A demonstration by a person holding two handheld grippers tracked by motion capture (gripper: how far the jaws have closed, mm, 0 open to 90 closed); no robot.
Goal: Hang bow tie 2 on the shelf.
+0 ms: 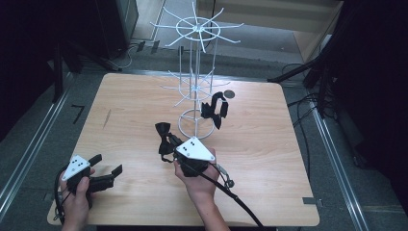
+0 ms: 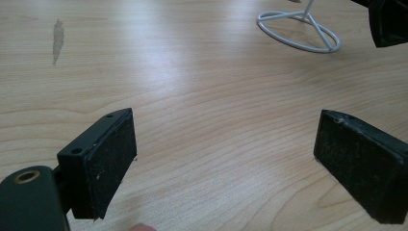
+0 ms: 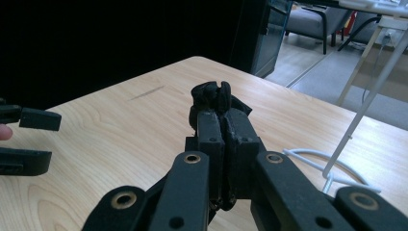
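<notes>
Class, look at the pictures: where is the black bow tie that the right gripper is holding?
In the high view, the black bow tie sits pinched in the right gripper, mid-table, just left of the white wire rack's ring base.

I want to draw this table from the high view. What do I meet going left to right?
Left hand-held gripper, open → black bow tie clamped in the right hand-held gripper → second black bow tie hanging on the white wire rack → small dark disc on the table.
</notes>
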